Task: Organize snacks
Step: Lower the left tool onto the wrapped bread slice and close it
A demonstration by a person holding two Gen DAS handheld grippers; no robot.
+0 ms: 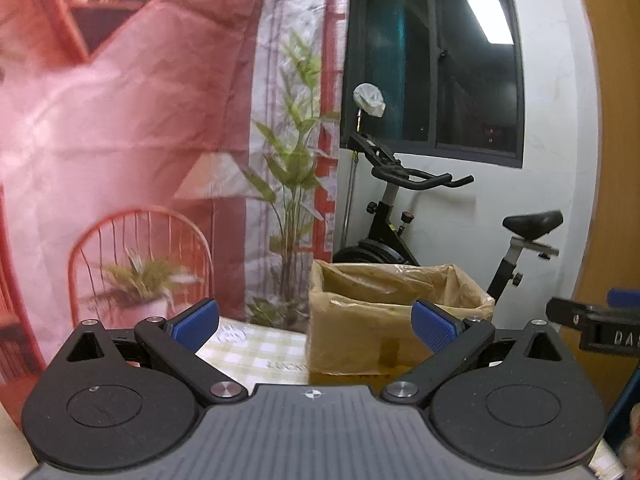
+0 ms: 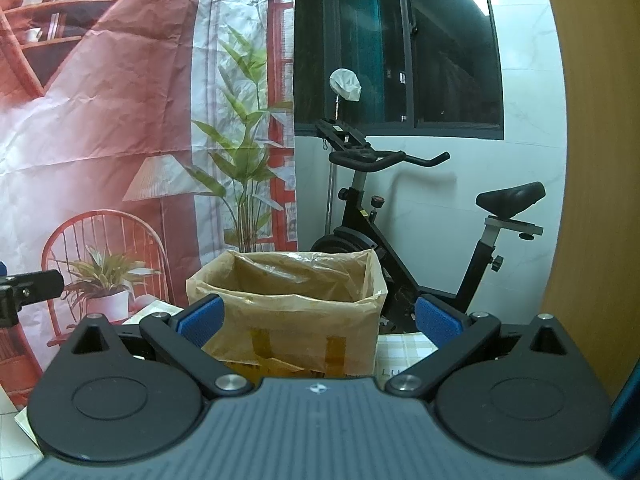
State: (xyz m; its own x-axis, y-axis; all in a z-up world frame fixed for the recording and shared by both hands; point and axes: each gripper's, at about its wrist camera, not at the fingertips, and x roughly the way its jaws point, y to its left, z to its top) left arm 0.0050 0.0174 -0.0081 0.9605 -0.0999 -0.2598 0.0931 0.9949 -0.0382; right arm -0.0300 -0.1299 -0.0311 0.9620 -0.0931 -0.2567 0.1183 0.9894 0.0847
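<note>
A cardboard box lined with a brownish plastic bag (image 1: 384, 312) stands on a checked tablecloth (image 1: 256, 348). It also shows in the right wrist view (image 2: 296, 312), straight ahead. My left gripper (image 1: 316, 324) is open and empty, with its blue pads wide apart and the box ahead to the right. My right gripper (image 2: 318, 320) is open and empty, raised in front of the box. The right gripper shows at the left view's right edge (image 1: 592, 324). No snacks are in view.
A printed red room backdrop (image 2: 100, 120) hangs behind the table. An exercise bike (image 2: 400, 208) stands behind the box under a dark window (image 2: 420, 48). A wooden panel (image 2: 600, 200) is at the right.
</note>
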